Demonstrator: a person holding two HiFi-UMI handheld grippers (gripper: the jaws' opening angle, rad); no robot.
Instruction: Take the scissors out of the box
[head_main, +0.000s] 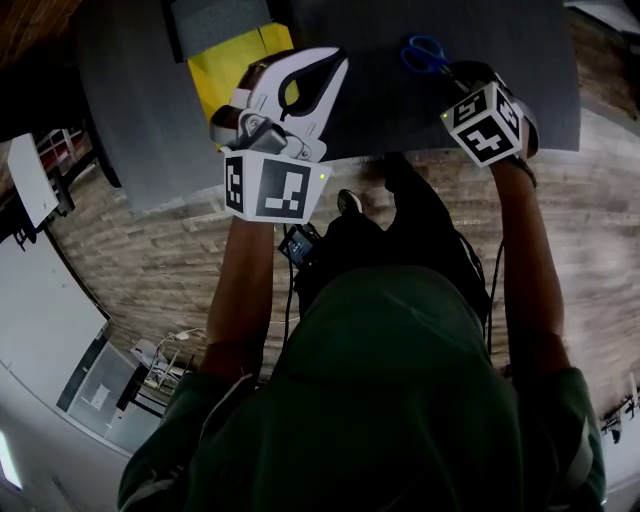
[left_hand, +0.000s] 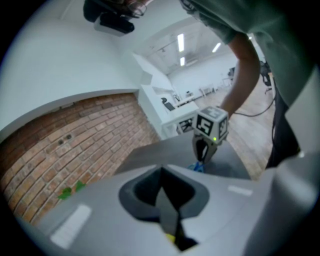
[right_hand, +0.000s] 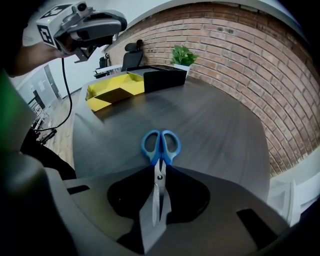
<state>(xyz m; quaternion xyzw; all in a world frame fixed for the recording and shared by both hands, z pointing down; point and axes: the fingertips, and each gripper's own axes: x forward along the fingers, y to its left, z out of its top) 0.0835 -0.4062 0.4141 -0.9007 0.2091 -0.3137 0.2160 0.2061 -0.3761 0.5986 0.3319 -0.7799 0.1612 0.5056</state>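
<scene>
The scissors (right_hand: 160, 150) have blue handles and steel blades. My right gripper (right_hand: 156, 210) is shut on the blades, with the handles pointing away over the dark grey table (right_hand: 220, 135). In the head view the scissors (head_main: 425, 52) stick out past my right gripper (head_main: 462, 78) at the table's near right. The yellow box (head_main: 230, 65) lies open at the left, its black part (right_hand: 160, 80) behind it. My left gripper (head_main: 300, 75) hovers above the box, its jaws together and holding nothing. From the left gripper view, my right gripper (left_hand: 202, 157) hangs over the table with blue handles (left_hand: 197, 167) below it.
A brick wall (right_hand: 240, 60) and a small green plant (right_hand: 182, 54) stand beyond the table's far edge. The person stands at the near edge on a wood-pattern floor (head_main: 160, 260). White furniture (head_main: 30, 180) stands to the left.
</scene>
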